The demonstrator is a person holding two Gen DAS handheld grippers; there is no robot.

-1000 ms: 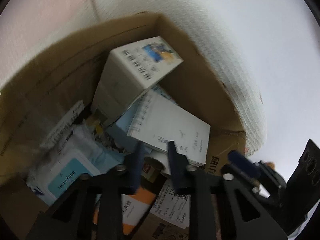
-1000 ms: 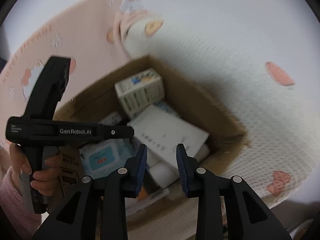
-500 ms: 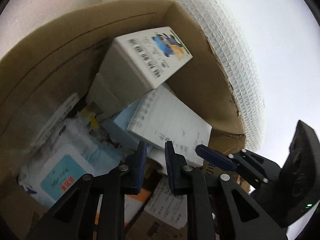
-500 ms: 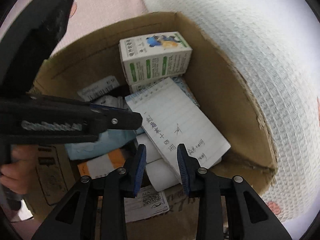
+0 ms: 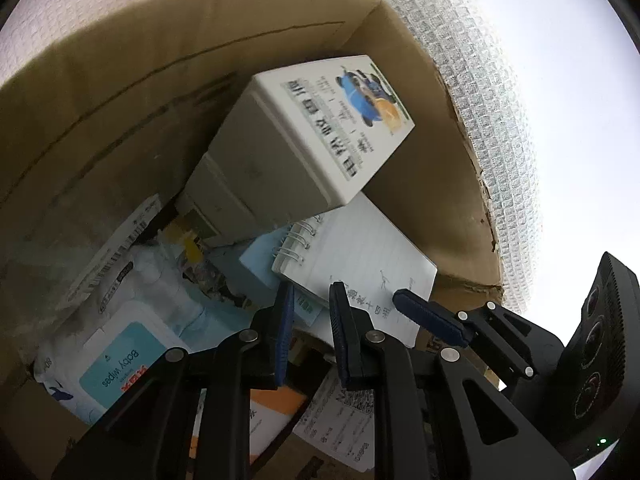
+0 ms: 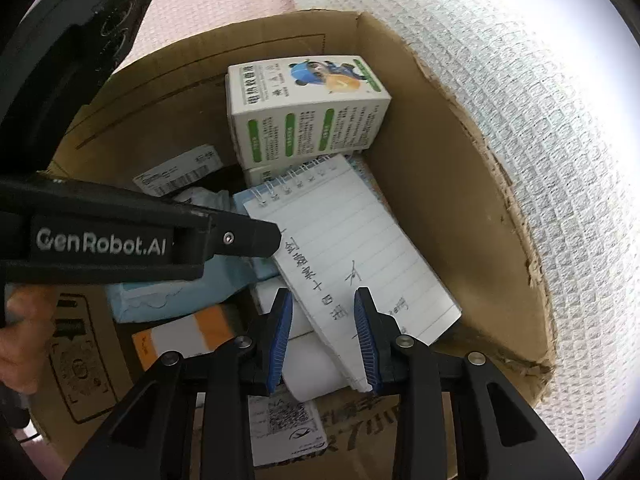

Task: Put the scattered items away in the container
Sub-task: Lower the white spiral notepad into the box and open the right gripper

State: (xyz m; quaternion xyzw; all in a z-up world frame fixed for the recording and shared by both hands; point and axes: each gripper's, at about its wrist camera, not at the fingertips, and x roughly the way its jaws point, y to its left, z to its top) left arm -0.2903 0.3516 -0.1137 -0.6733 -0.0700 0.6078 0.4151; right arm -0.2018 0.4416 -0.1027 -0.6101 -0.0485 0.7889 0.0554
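Only left wrist view shows baby wipes (image 5: 116, 364) inside box (image 5: 100, 92).

Both views are fisheye: straight edges bow, and black vignette fills the corners. Illumination is bright and diffuse, entering from the upper right, where the white textured cover (image 6: 500, 120) overexposes to near blank. The cardboard box (image 5: 100, 120) interior is dimmer, with soft shadow under the green-and-white carton (image 6: 304, 108) and along the left wall. Carton print is slightly smeared in the left wrist view. The right wrist view is sharper; notebook (image 6: 352, 256) handwriting is legible.
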